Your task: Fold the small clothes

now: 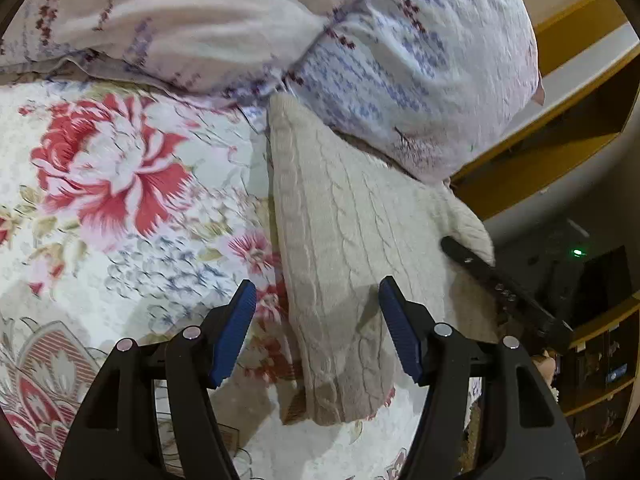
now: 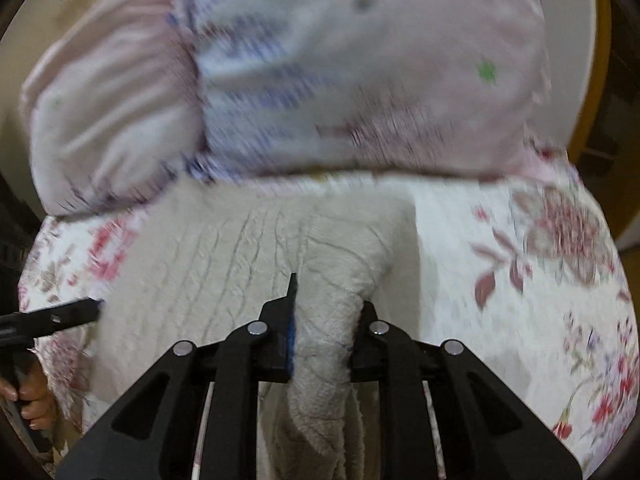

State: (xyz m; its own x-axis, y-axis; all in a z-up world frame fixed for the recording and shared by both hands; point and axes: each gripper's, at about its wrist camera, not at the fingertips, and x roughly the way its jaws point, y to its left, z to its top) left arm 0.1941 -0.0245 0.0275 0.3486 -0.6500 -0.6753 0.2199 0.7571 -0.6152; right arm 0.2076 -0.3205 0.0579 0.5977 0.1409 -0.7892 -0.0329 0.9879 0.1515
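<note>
Your right gripper (image 2: pixel 324 320) is clamped on a bunched fold of the cream cable-knit sweater (image 2: pixel 208 256), the fabric squeezed between its jaws and trailing down under the tool, while your left gripper (image 1: pixel 316 328) stands with its 2 blue pads (image 1: pixel 240 332) apart, poised over the sweater's near edge with knit lying below the gap but nothing pinched. In the left view the right tool's black finger (image 1: pixel 500 284) lies against the far side of the garment. The sweater sits on the floral bedspread (image 1: pixel 112 184), its upper end tucked just under the patterned pillow (image 1: pixel 420 64). You look to be lifting one side to carry it across the body of the garment; to do that well, keep the pinched part raised enough that the knit drapes instead of dragging, carry it straight across, and use the open left tool to pin or catch the opposite edge so the base layer does not slide. Watch the end under the pillow: I would expect it to snag and skew the fold. No brand, label or readable writing shows on the sweater, bedding or tools; the right view is too blurred to read fine detail.
</note>
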